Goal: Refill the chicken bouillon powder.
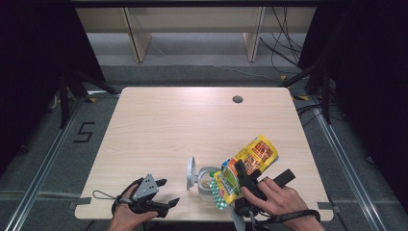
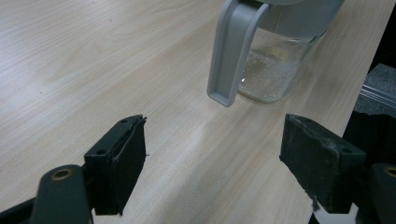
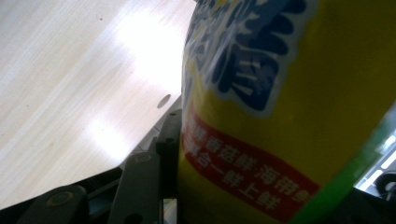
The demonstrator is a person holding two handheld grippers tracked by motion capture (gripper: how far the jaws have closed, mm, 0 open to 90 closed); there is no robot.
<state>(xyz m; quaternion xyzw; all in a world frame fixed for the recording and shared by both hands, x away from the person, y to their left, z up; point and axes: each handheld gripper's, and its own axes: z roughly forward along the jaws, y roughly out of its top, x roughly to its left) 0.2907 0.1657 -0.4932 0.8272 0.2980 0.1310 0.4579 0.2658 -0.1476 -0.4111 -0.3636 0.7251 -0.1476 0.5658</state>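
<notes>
A clear jar (image 1: pixel 208 182) with a grey flip lid (image 1: pixel 191 172) swung open stands near the table's front edge; a little pale grainy stuff lies in its bottom (image 2: pixel 268 77). My right gripper (image 1: pixel 248 174) is shut on a yellow and green snack bag (image 1: pixel 257 151), which is tilted with its lower end over the jar's right side. In the right gripper view the bag (image 3: pixel 280 116) sits pressed against the left finger (image 3: pixel 168 149); the other finger is hidden. My left gripper (image 1: pixel 168 191) rests on the table left of the jar, open with nothing between the jaws (image 2: pixel 212 158).
The light wooden table (image 1: pixel 168 125) has a round cable hole (image 1: pixel 237 99) at the back right. Black frame posts and cables stand on the floor beyond the table. The front table edge runs just beneath both hands.
</notes>
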